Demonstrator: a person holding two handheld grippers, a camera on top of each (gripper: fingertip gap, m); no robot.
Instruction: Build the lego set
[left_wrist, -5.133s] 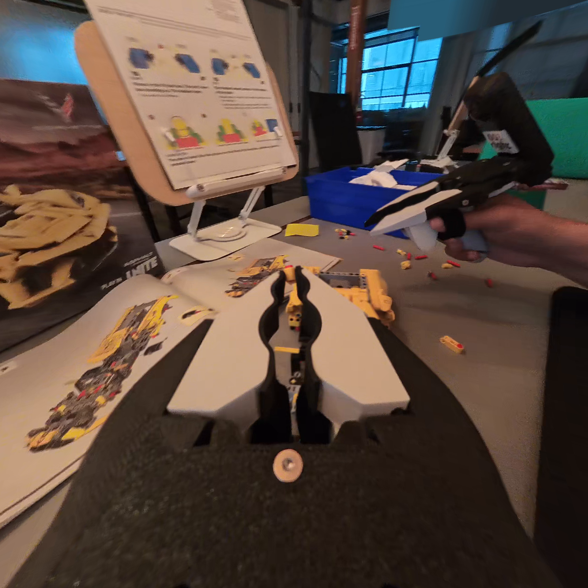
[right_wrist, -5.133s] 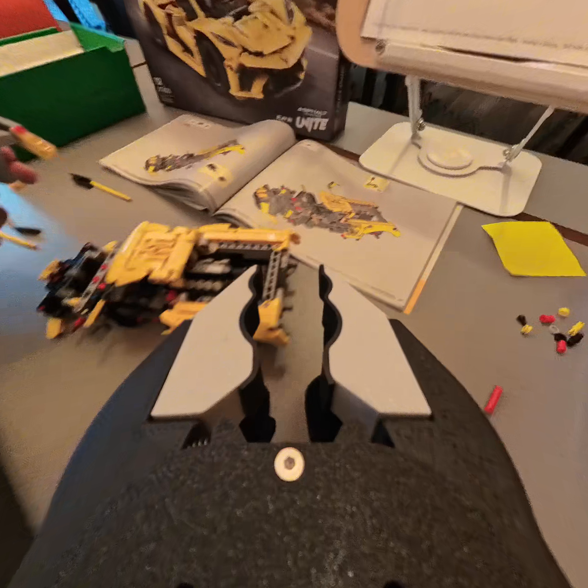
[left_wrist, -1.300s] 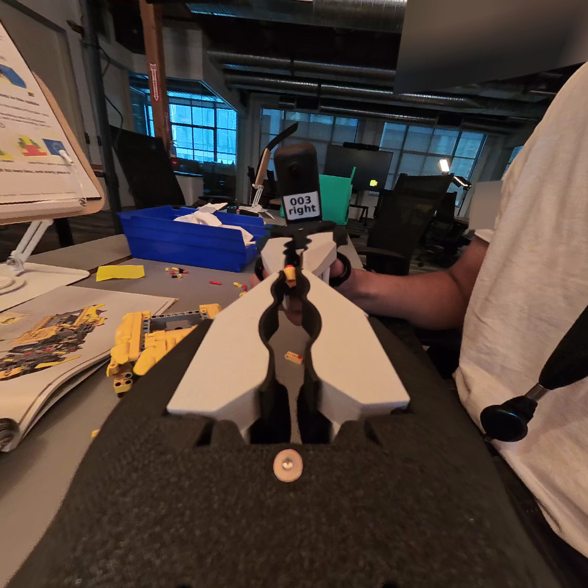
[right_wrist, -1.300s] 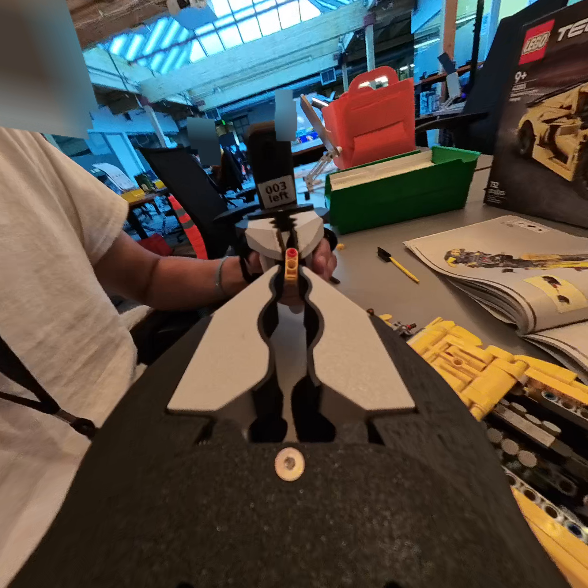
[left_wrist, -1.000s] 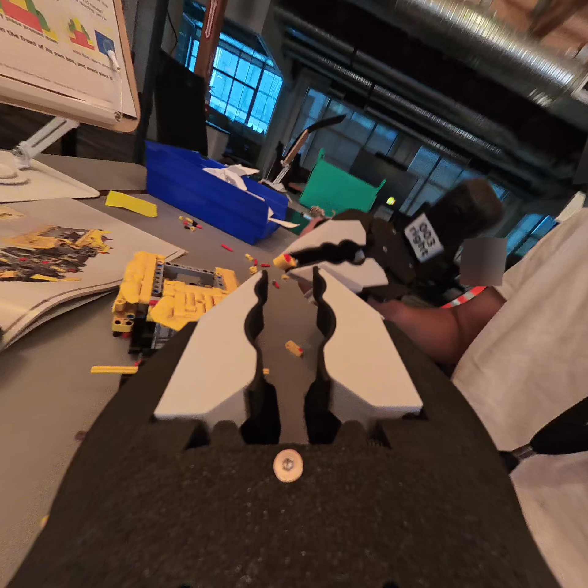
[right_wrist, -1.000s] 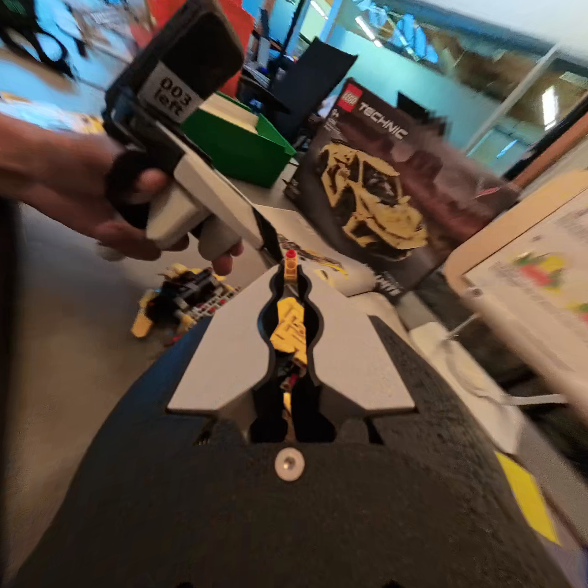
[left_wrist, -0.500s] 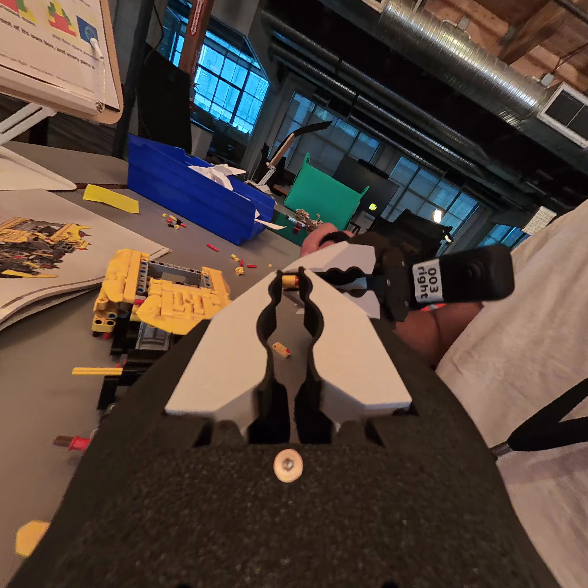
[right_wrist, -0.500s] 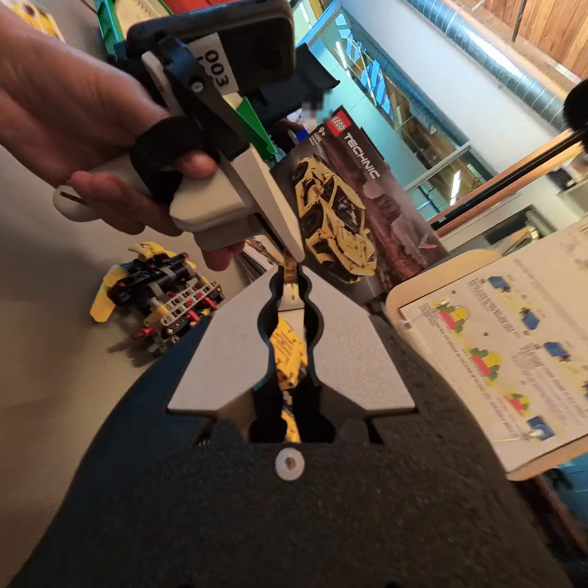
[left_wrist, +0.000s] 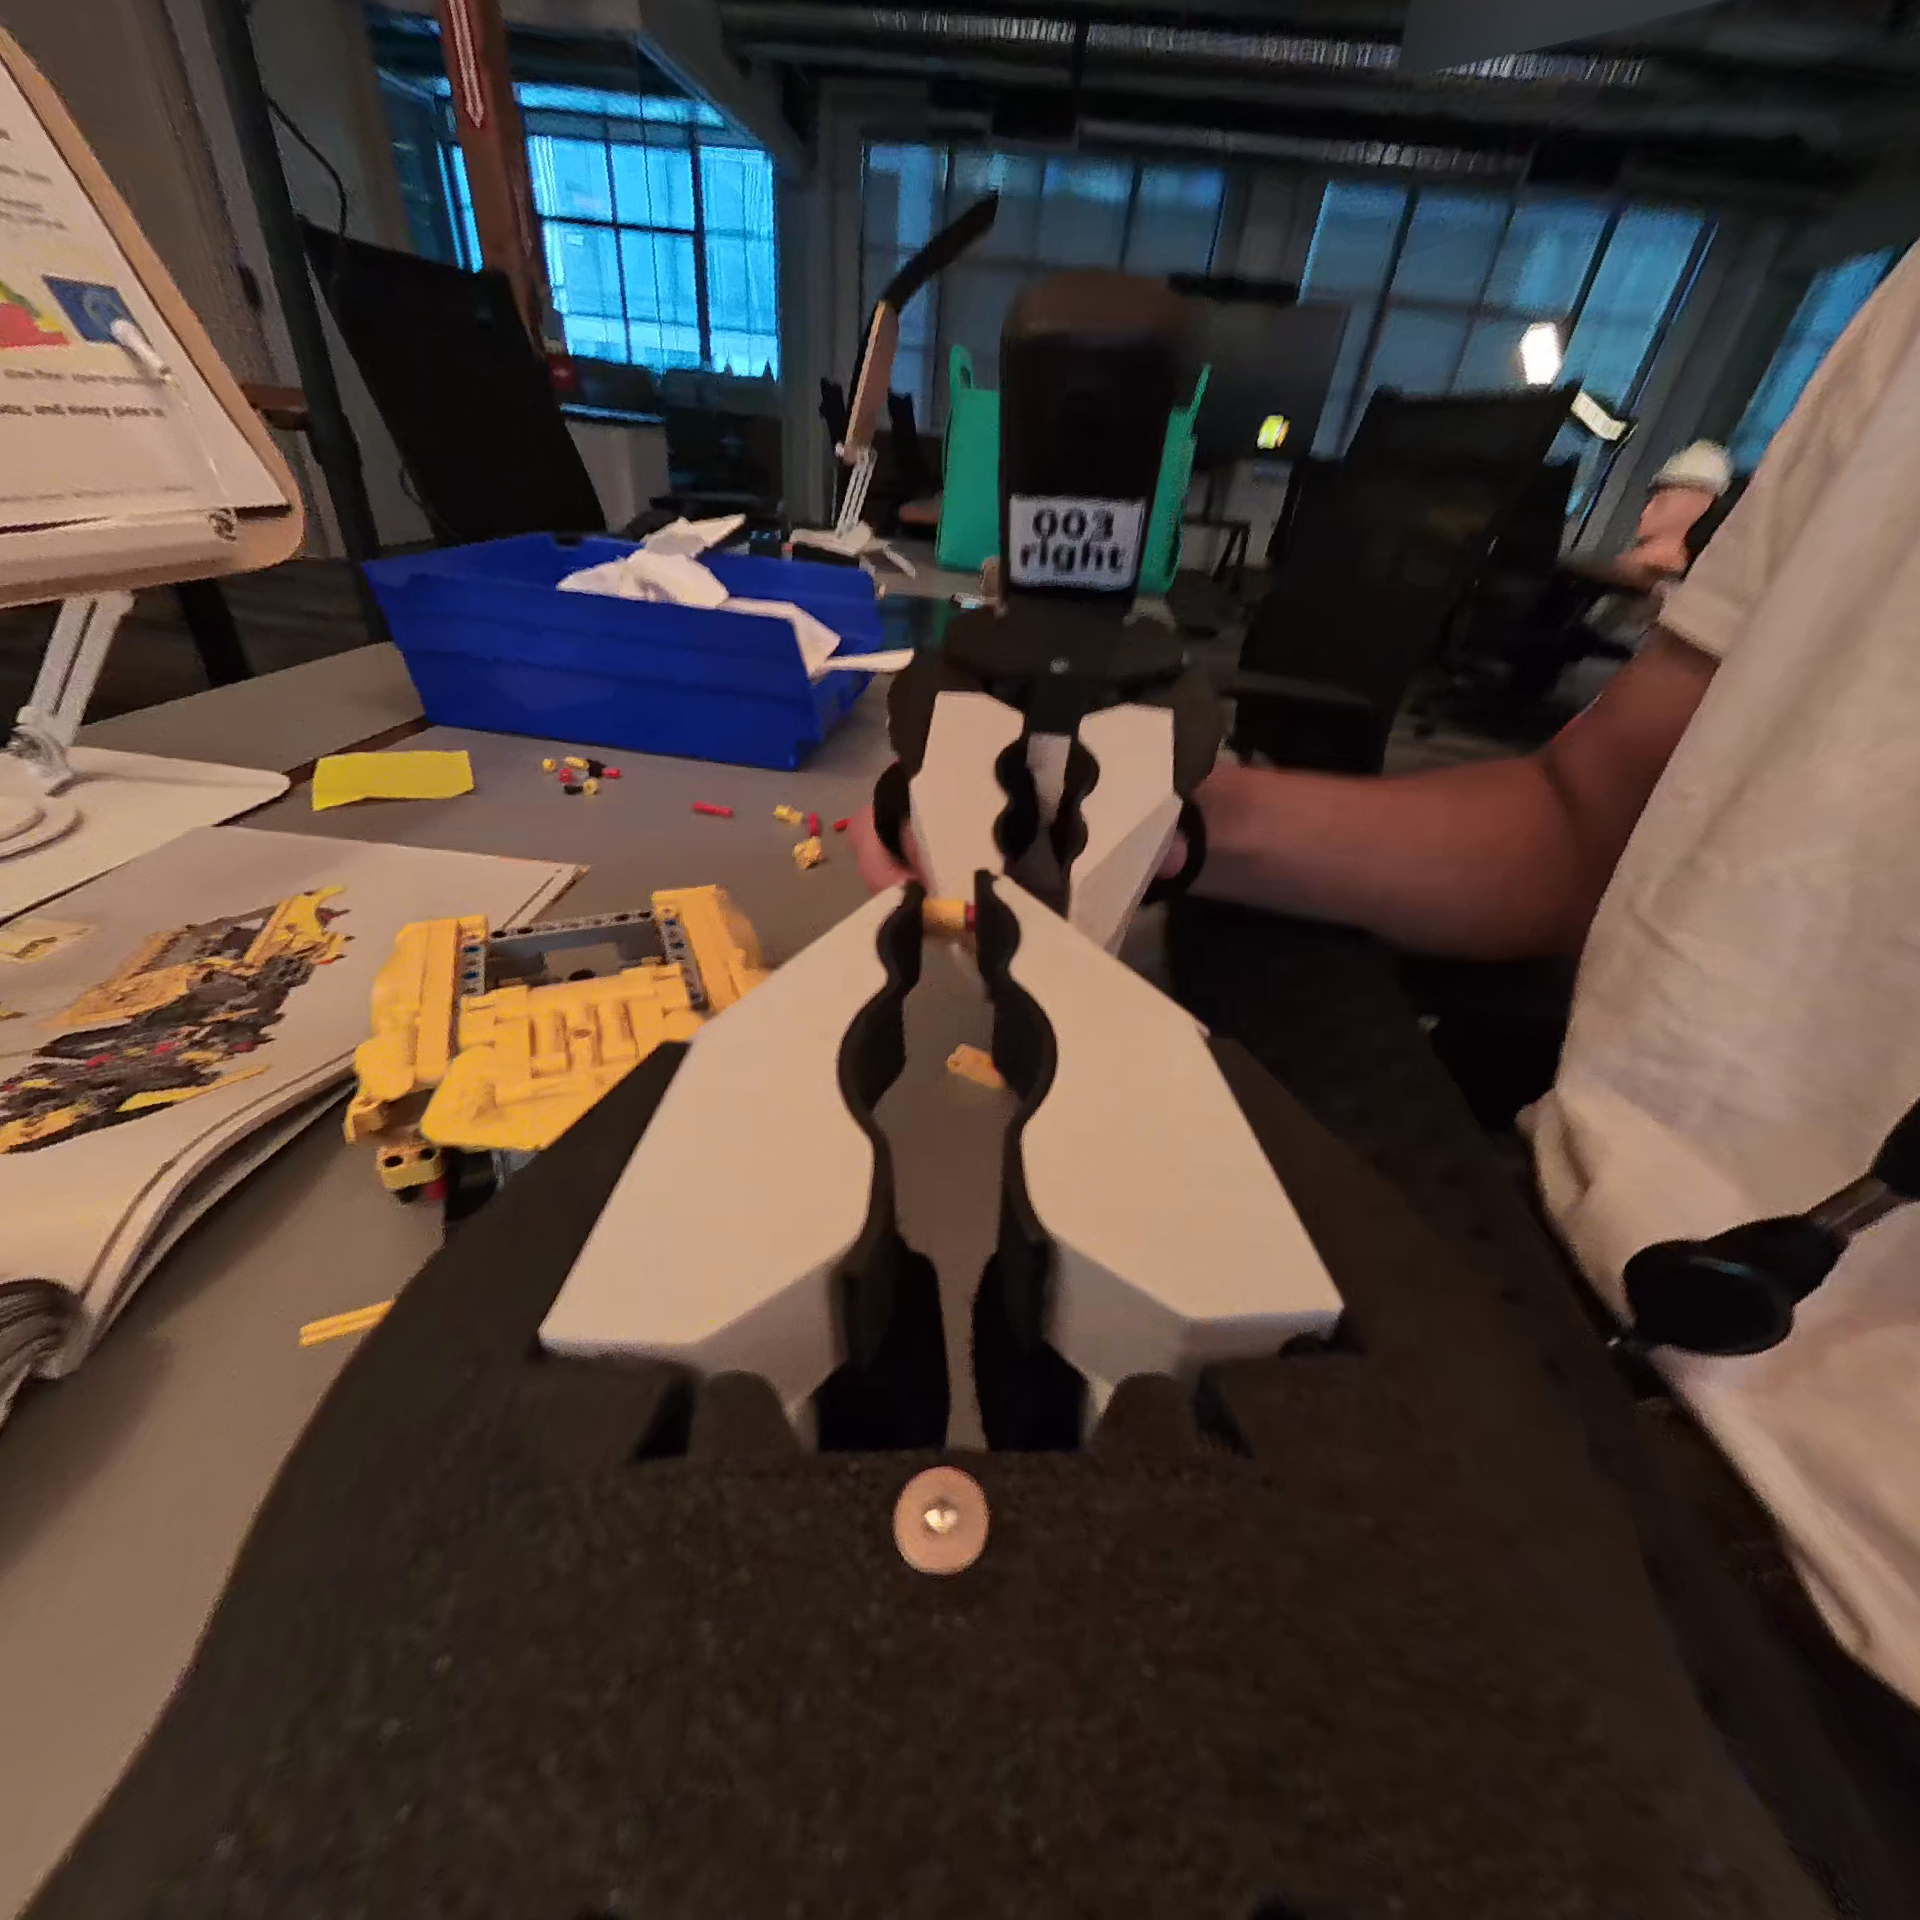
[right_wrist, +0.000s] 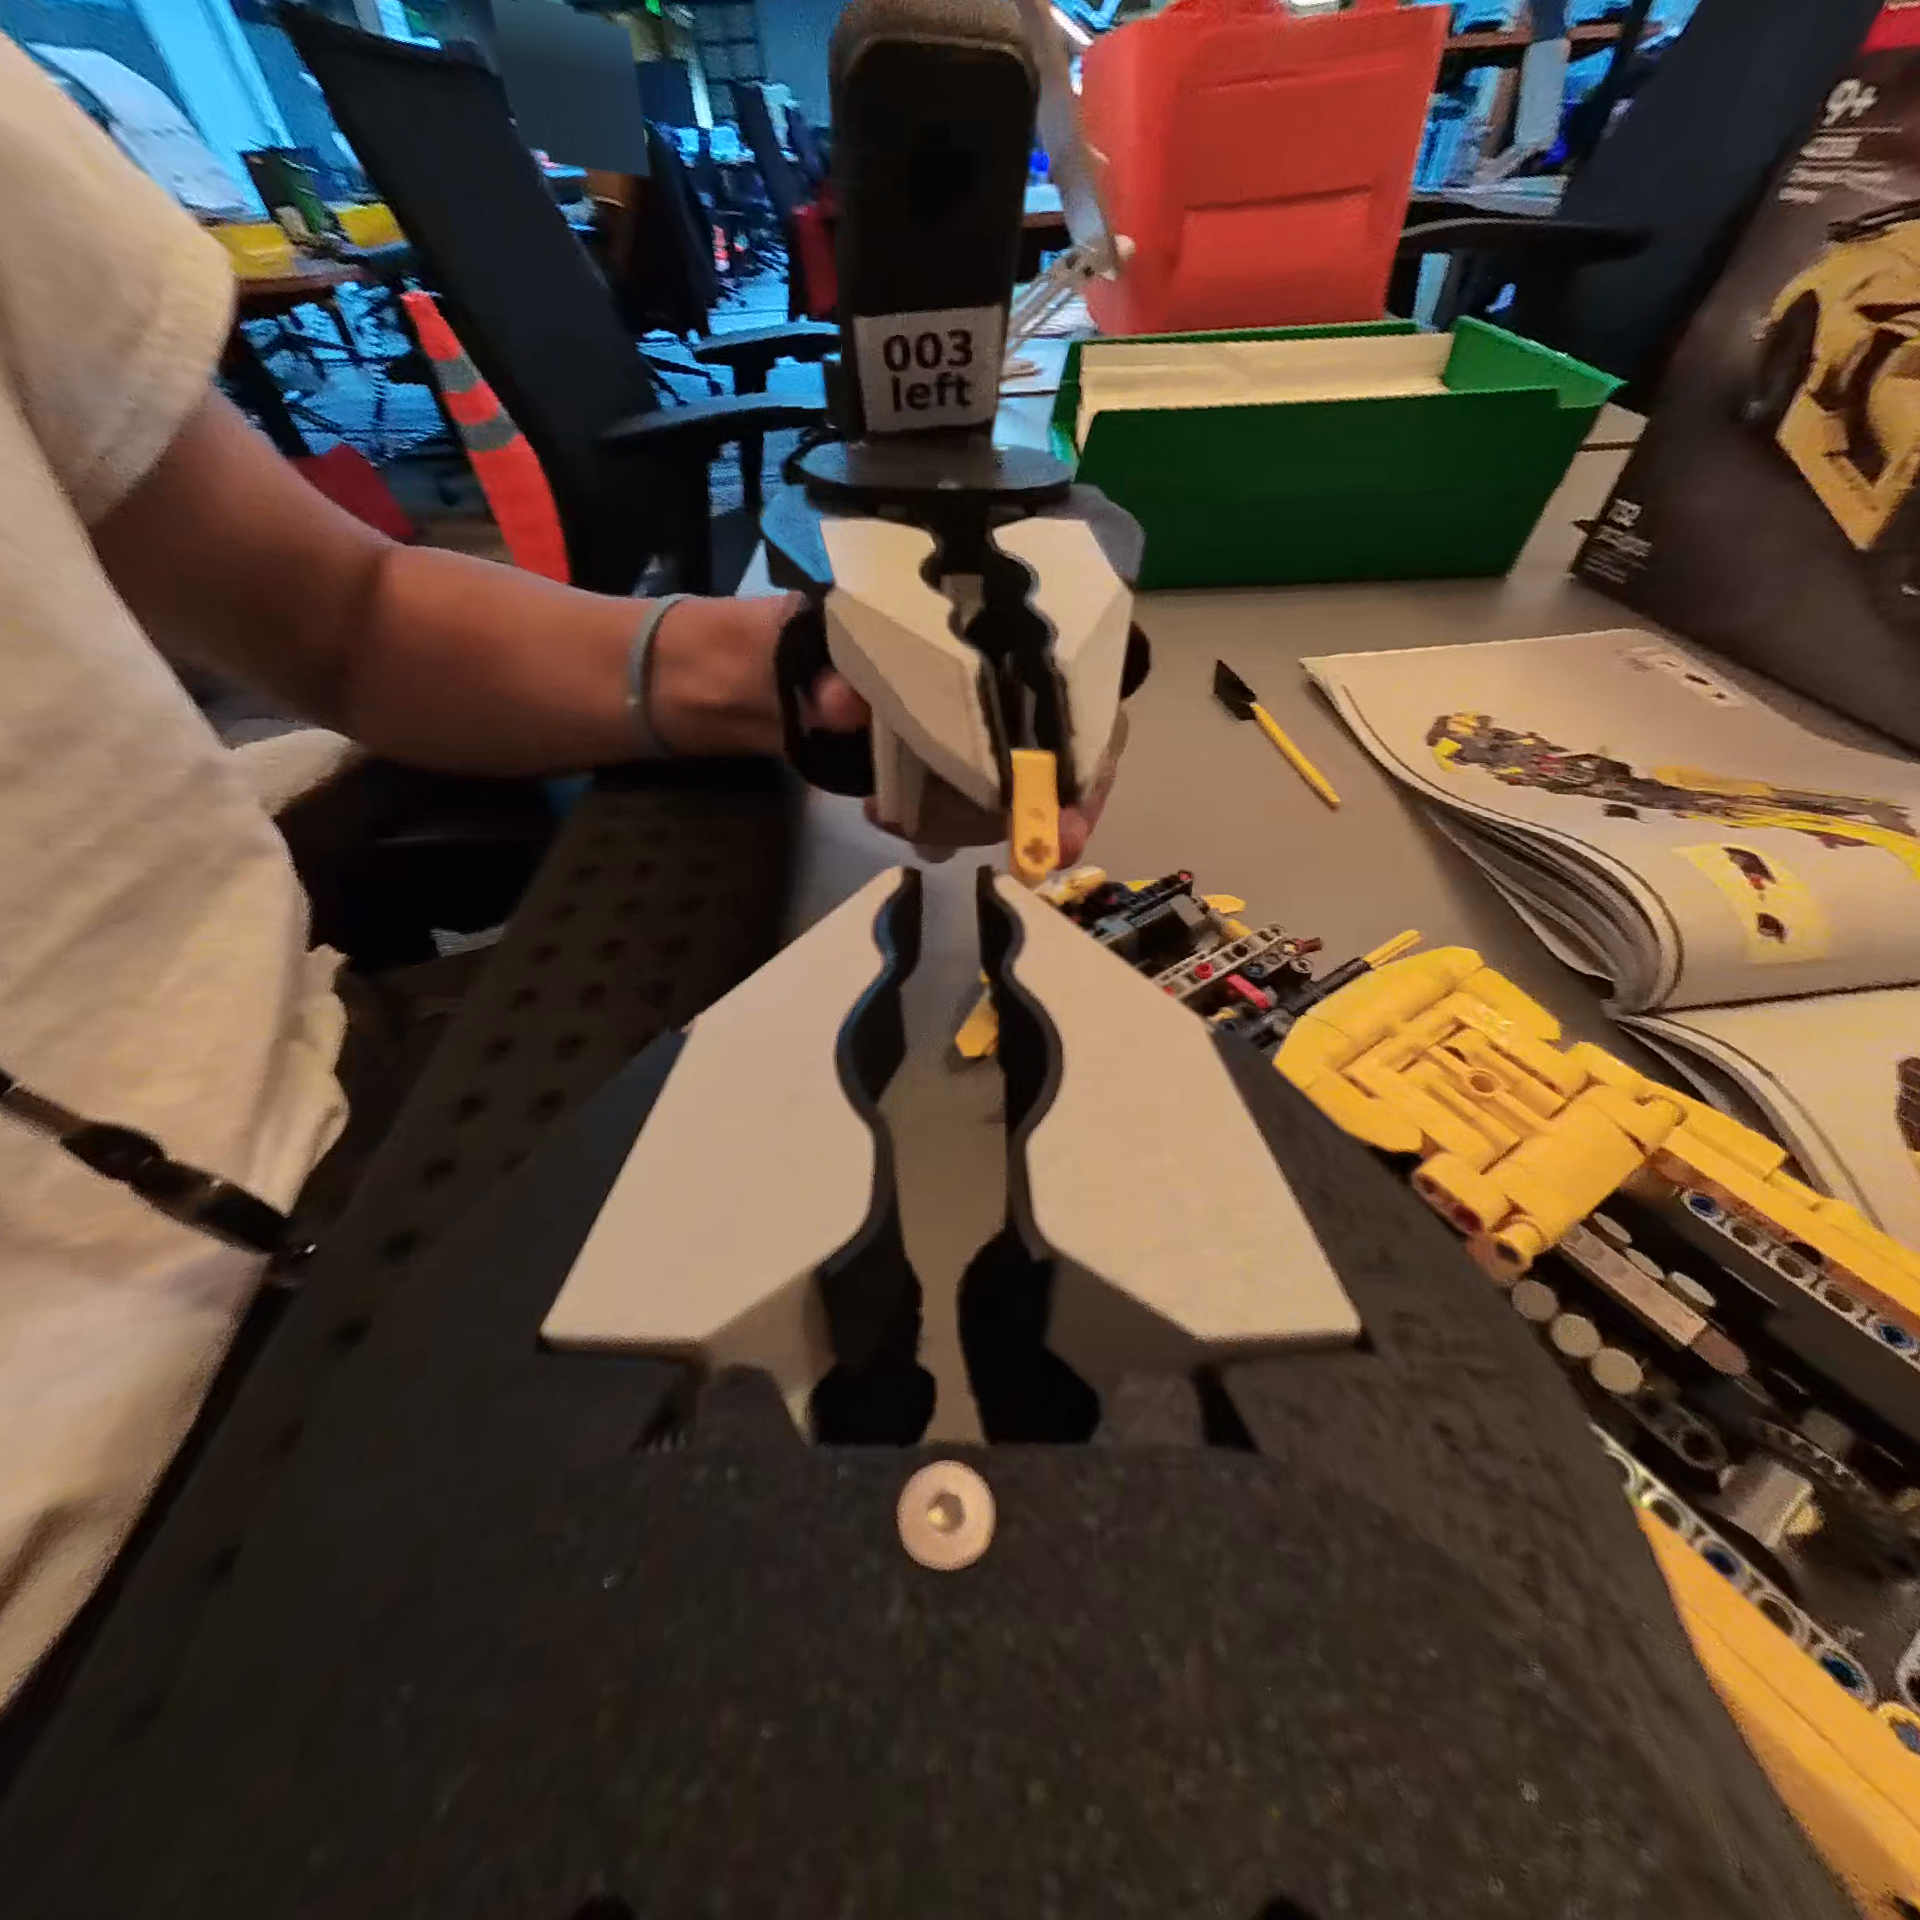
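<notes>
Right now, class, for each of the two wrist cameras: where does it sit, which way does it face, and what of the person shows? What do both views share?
Left wrist view: sits on the left gripper, faces across the table toward the blue bin; shows the right gripper, forearm, white shirt.
Right wrist view: sits on the right gripper, faces the opposite way toward the green bin; shows the other forearm and shirt.
Shared: the yellow piece, yellow model, booklet.
</notes>
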